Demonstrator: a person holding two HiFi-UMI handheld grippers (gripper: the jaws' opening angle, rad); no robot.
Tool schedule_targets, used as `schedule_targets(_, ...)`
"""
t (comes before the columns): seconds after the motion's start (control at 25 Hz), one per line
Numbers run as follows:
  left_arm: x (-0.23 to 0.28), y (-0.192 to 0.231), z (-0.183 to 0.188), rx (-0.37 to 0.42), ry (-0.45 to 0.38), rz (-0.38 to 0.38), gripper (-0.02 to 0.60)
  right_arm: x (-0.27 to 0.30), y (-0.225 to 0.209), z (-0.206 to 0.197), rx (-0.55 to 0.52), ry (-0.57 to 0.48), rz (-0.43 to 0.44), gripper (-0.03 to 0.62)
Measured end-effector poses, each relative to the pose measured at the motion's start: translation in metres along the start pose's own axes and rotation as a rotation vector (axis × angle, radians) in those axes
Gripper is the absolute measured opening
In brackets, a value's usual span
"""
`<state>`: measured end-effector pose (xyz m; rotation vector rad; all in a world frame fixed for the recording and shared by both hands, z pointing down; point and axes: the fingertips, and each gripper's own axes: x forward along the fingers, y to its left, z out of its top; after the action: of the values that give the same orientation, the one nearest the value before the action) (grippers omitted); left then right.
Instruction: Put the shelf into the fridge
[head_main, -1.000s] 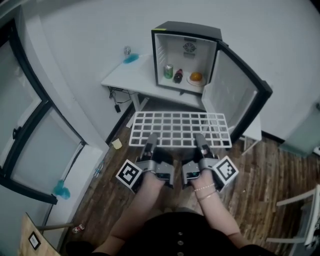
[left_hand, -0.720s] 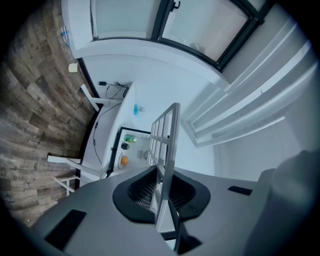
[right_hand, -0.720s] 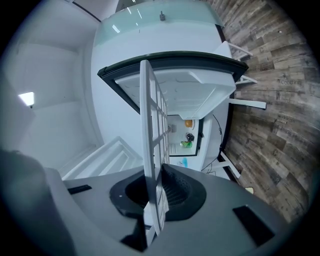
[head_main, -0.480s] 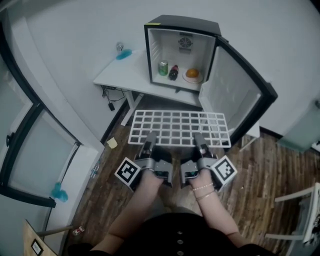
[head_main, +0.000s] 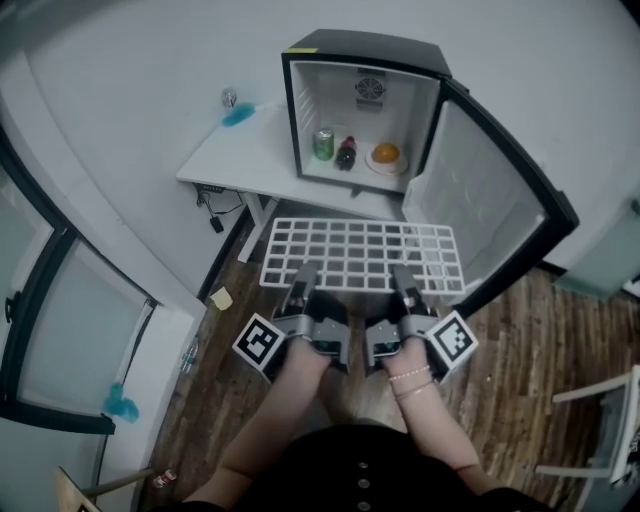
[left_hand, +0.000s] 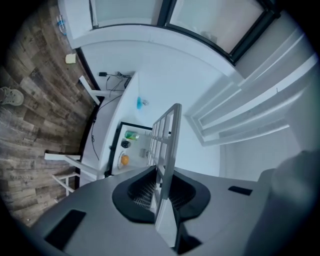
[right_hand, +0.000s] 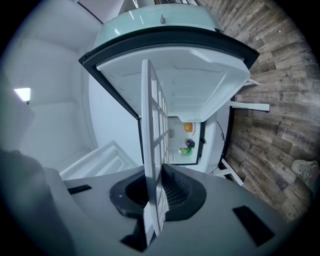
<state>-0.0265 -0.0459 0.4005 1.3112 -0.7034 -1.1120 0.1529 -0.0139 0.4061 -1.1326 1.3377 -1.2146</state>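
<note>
A white wire-grid shelf (head_main: 362, 255) is held flat in the air in front of me, below the open mini fridge (head_main: 362, 110). My left gripper (head_main: 303, 281) is shut on the shelf's near edge at the left, and my right gripper (head_main: 404, 283) is shut on the same edge at the right. In the left gripper view the shelf (left_hand: 167, 145) runs edge-on between the jaws toward the fridge (left_hand: 131, 149). The right gripper view shows the shelf (right_hand: 151, 150) the same way, with the fridge interior (right_hand: 186, 140) beyond. Inside the fridge stand a green can (head_main: 323, 144), a dark bottle (head_main: 346, 152) and an orange (head_main: 385, 154).
The fridge stands on a white table (head_main: 240, 160) against the wall. Its door (head_main: 494, 205) swings open to the right, close to the shelf's right end. A blue object (head_main: 237, 115) sits at the table's back. Wooden floor (head_main: 520, 380) lies below; a window frame (head_main: 60, 300) is at the left.
The fridge and table have come a little nearer and lower in view. Both grippers keep their hold on the shelf, which stays level.
</note>
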Motion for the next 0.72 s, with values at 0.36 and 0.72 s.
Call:
schedule_targets(0.36,0.056,0.012,0.038,-0.001,0.029,0.027,0.035,0.06,-0.013,-0.006,0.003,-0.028,-0.028,0.035)
schedule_targets(0.72,0.13,0.014,0.062,0.015,0.091,0.037,0.035,0.127,-0.013,0.002,0.01,-0.085,-0.023,0.035)
